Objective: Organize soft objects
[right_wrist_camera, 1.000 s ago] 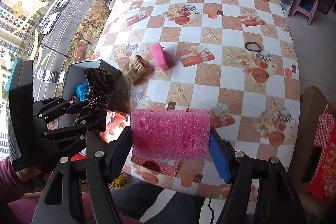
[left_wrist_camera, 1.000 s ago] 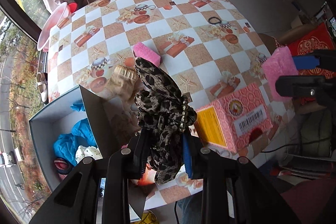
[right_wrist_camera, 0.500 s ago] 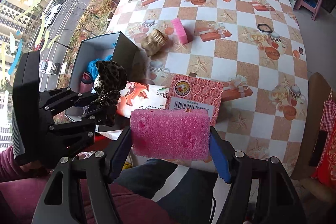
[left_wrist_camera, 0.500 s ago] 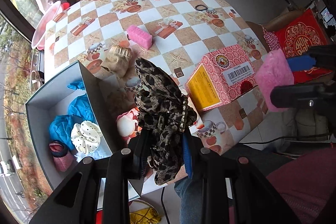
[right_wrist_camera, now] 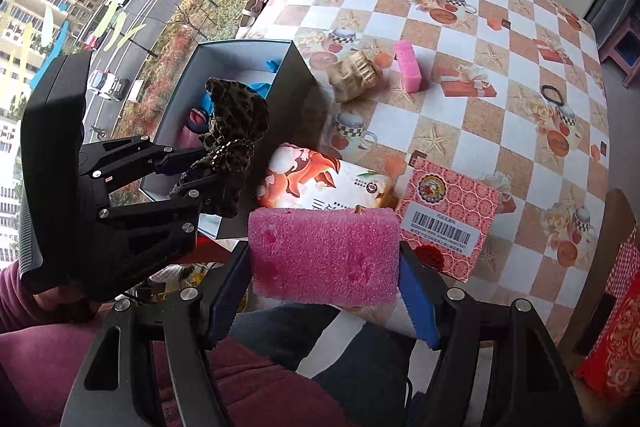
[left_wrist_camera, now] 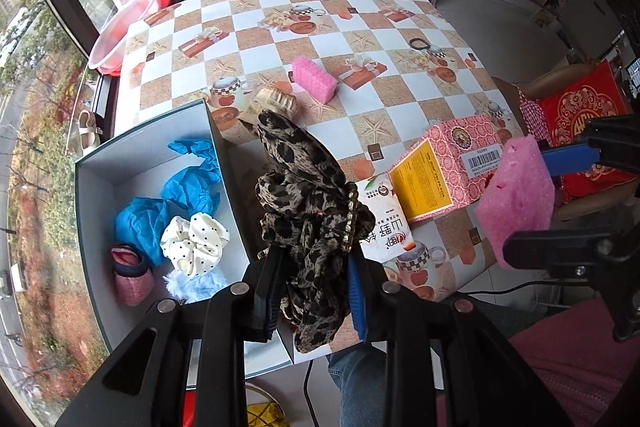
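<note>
Leopard-print fabric scrunchie [left_wrist_camera: 308, 211] hangs clamped in the left gripper [left_wrist_camera: 314, 291]; porous pink sponge [right_wrist_camera: 324, 255] is squeezed in the right gripper [right_wrist_camera: 324, 287], both pulled back past the bench's [left_wrist_camera: 400, 99] near edge.

L gripper [left_wrist_camera: 314, 283] sits at 6 o'clock in its own cam, jaws nearly closed w/ fabric pinched between the blue pads [left_wrist_camera: 355, 301]; in the R cam it shows at 9 o'clock, pointing toward 3. R gripper [right_wrist_camera: 324, 283] at 6 o'clock in its cam, jaws set wide, clamped across a foam block; seen at 3 o'clock from the L cam.
</note>
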